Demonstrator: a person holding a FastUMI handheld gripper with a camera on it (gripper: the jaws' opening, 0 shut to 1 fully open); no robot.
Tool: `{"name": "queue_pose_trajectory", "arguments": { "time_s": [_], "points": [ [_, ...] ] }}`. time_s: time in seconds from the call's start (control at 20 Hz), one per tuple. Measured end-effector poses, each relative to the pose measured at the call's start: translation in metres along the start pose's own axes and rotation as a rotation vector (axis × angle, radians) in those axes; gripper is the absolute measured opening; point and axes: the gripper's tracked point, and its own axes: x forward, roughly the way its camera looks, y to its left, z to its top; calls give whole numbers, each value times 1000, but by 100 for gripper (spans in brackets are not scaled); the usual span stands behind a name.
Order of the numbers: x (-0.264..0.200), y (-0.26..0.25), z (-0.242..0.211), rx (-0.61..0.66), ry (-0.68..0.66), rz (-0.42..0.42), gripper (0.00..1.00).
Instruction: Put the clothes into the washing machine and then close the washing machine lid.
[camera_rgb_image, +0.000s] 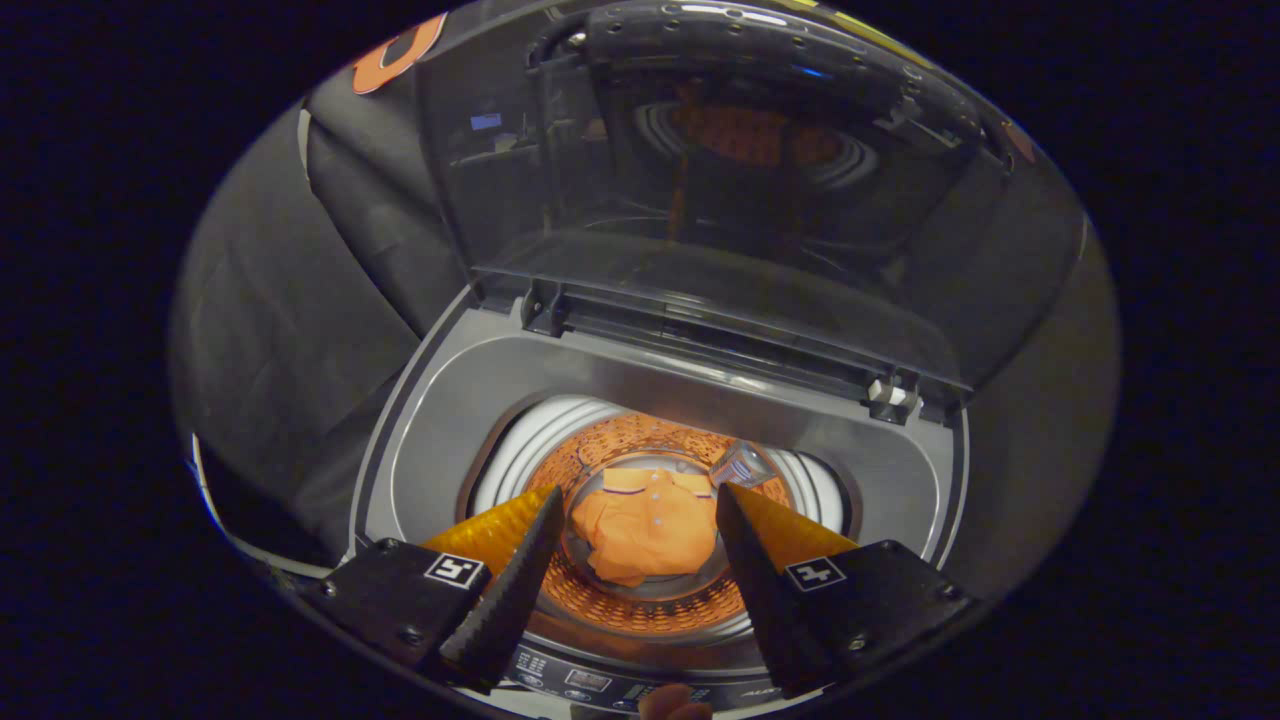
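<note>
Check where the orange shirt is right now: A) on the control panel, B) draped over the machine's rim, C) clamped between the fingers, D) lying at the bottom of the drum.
D: the orange shirt lies on the floor of the drum, beyond the open gripper, whose fingers grip nothing; the lid stands raised.

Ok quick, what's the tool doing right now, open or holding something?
Tool: open, holding nothing, fingers spread above the drum, with the orange shirt lying at the bottom; washing machine lid up.
</note>
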Motion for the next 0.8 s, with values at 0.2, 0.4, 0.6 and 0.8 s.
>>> {"name": "queue_pose_trajectory", "arguments": {
  "time_s": [0.2, 0.4, 0.6, 0.8],
  "points": [
    [-14, 3, 3, -6, -25, 3, 95],
    [-55, 9, 24, 18, -113, 28, 95],
    [-119, 14, 84, 47, -261, 63, 94],
    [-166, -4, 171, 60, -399, 49, 95]
  ]
}}
